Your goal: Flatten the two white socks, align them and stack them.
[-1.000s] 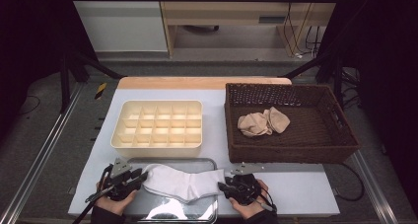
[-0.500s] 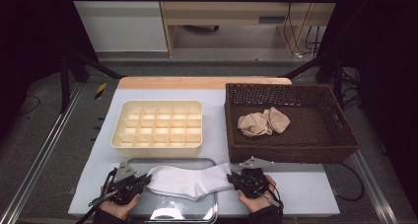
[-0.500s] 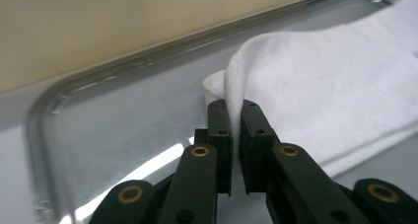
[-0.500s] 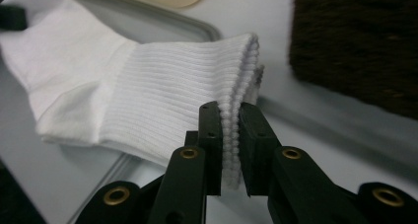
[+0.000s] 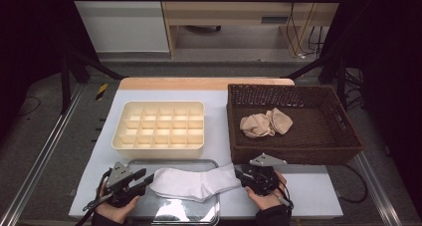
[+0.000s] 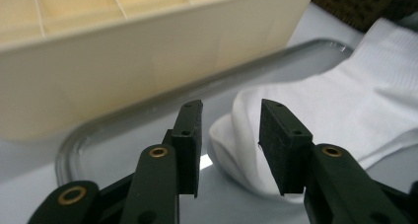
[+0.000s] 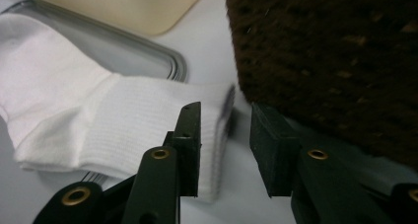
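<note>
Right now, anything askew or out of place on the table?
Only the white ribbed sock: it lies across the shallow metal tray, cuff hanging past the tray's right rim onto the table. Both claws are open at its ends. Nothing spilled or damaged.

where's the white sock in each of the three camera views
High view: white sock at bottom centre, lying across the metal tray.
Left gripper view: at right, toe end between the jaws.
Right gripper view: at left, cuff by the jaws.
Shared landmark: the tray.

So the table [image 5: 308,186] has a pale grey top. Sitting right on it: a cream divider tray [image 5: 159,129], a brown wicker basket [image 5: 293,156] and a metal tray [image 5: 199,216] at the near edge
</note>
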Demonstrator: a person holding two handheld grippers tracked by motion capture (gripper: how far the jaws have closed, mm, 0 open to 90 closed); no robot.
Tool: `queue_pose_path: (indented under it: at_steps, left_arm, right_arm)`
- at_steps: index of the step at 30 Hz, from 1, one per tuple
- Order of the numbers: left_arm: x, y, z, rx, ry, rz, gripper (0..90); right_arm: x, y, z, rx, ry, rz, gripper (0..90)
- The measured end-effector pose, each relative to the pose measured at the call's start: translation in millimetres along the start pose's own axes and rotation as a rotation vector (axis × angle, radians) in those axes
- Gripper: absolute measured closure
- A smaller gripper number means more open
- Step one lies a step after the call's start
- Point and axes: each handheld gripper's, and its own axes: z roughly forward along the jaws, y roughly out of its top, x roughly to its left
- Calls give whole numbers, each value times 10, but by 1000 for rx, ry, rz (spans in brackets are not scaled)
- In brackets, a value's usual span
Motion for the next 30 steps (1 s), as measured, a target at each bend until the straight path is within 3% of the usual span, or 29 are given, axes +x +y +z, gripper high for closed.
queue_pose_path:
  at_steps: [5, 8, 12, 20, 22, 30]
  left_arm:
    - [-41, 202, -59, -29, -41, 17, 610]
    - [-140, 315, -47, -33, -46, 59, 620]
    - [-314, 376, 34, -39, -78, 79, 638]
    - [-619, 235, 429, 33, -142, 109, 710]
    - [-644, 191, 516, 53, -163, 97, 735]
    - [-694, 66, 687, 107, -170, 110, 807]
  right_arm:
    - [-69, 53, -110, -36, -6, -25, 626]
    - [-92, 43, -153, -46, -2, -33, 614]
    - [-108, 10, -159, -48, 11, -30, 613]
    - [-92, -45, -91, -28, 12, -32, 642]
    - [-87, -66, -58, -15, 29, -32, 672]
    - [-20, -105, 55, 23, 42, -19, 693]
